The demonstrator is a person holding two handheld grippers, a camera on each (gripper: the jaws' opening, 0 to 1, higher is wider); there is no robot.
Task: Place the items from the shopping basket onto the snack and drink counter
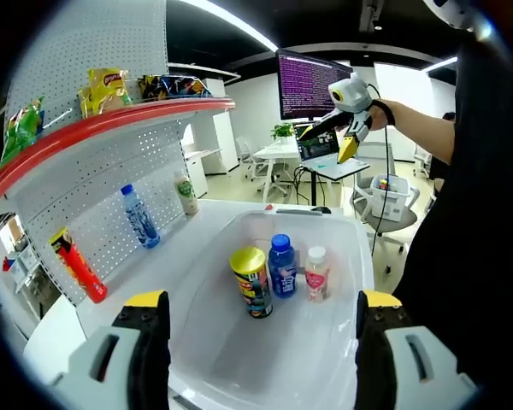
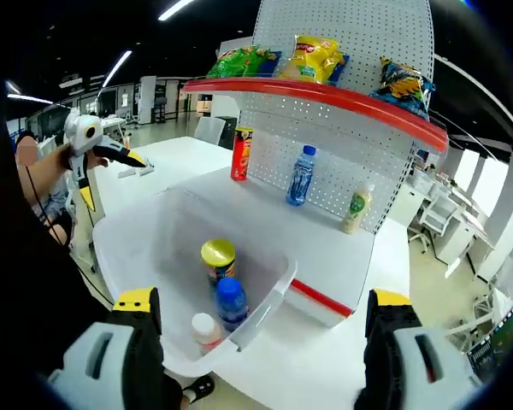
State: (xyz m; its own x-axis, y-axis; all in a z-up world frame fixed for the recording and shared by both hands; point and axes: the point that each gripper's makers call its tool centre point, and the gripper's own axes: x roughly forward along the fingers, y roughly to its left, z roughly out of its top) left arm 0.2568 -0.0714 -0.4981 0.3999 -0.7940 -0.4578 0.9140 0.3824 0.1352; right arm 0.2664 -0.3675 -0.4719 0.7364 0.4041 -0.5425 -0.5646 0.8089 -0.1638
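A white shopping basket [image 1: 239, 359] sits on the white counter [image 1: 167, 256] and holds a yellow-lidded chip can [image 1: 252, 282], a blue drink bottle [image 1: 282, 265] and a small white-capped bottle [image 1: 316, 272], all upright. My left gripper [image 1: 261, 342] hovers open over the basket's near end, holding nothing. A hand holds my right gripper [image 1: 325, 147] up high beyond the basket, jaws apart. In the right gripper view the basket [image 2: 269, 303] holds the can [image 2: 218, 256], blue bottle [image 2: 231, 301] and small bottle [image 2: 207, 329]. My right gripper [image 2: 261, 342] is open and my left gripper [image 2: 114, 182] is raised at the left.
Against the pegboard stand a red can [image 1: 79, 265], a water bottle [image 1: 139, 216] and a green-label bottle [image 1: 185, 194]. Snack bags [image 1: 107, 90] lie on the red-edged upper shelf [image 2: 325, 94]. A desk with a monitor [image 1: 312, 85] and chairs stand behind.
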